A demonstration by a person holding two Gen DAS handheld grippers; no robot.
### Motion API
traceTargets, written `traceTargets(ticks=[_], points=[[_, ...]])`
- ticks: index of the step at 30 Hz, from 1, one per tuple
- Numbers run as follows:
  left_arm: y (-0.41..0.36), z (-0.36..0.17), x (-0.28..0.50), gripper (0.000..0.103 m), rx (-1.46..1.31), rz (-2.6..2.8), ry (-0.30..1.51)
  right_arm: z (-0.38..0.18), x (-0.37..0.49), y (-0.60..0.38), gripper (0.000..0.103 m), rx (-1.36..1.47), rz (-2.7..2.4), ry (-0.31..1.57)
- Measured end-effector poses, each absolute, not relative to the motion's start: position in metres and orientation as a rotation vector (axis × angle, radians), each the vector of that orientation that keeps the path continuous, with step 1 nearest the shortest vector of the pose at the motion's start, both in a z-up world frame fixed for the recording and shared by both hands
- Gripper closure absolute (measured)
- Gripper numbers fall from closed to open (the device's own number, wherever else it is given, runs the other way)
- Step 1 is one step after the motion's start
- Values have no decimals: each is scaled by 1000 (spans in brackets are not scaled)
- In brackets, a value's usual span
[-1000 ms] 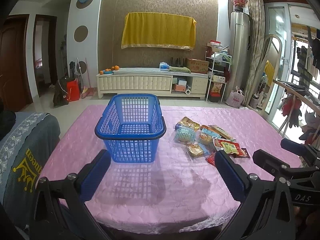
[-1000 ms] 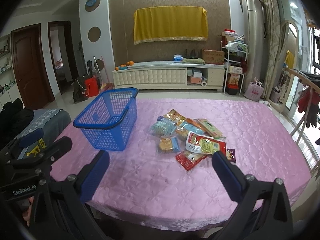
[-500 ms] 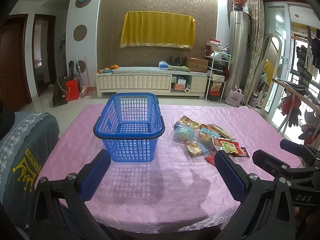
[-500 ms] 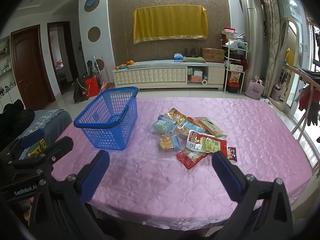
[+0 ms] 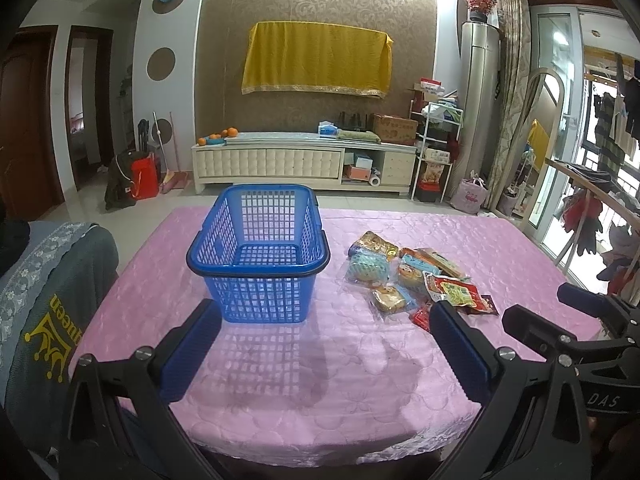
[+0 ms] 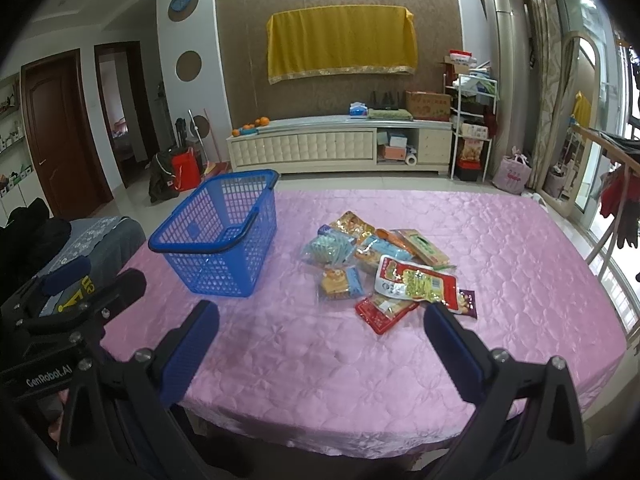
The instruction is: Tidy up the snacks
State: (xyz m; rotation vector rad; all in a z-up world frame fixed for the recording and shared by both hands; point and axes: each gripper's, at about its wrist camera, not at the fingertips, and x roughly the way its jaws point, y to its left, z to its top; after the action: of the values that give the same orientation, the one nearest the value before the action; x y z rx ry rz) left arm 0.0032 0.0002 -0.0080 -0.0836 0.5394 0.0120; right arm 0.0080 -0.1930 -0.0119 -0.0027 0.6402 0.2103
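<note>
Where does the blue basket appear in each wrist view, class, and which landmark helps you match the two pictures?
Left wrist view: the blue basket stands centre-left on the pink tablecloth, snack packets to its right.
Right wrist view: the blue basket sits further left, seen at an angle, packets to its right.
Shared landmark: the yellow cloth on the far wall.

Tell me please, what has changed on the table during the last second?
Almost nothing. Both cameras drifted only slightly; nothing was taken hold of or let go. The left gripper and right gripper stay open and empty above the near table edge. The blue basket is still empty, and the snack packets lie in the same pile beside it.
</note>
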Motion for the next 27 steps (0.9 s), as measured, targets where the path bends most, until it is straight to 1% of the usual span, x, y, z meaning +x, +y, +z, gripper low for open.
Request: traceTargets(ticks=[27], points=[[3, -10, 3, 0, -98, 3, 548, -12, 8, -190, 0, -9, 211, 646]])
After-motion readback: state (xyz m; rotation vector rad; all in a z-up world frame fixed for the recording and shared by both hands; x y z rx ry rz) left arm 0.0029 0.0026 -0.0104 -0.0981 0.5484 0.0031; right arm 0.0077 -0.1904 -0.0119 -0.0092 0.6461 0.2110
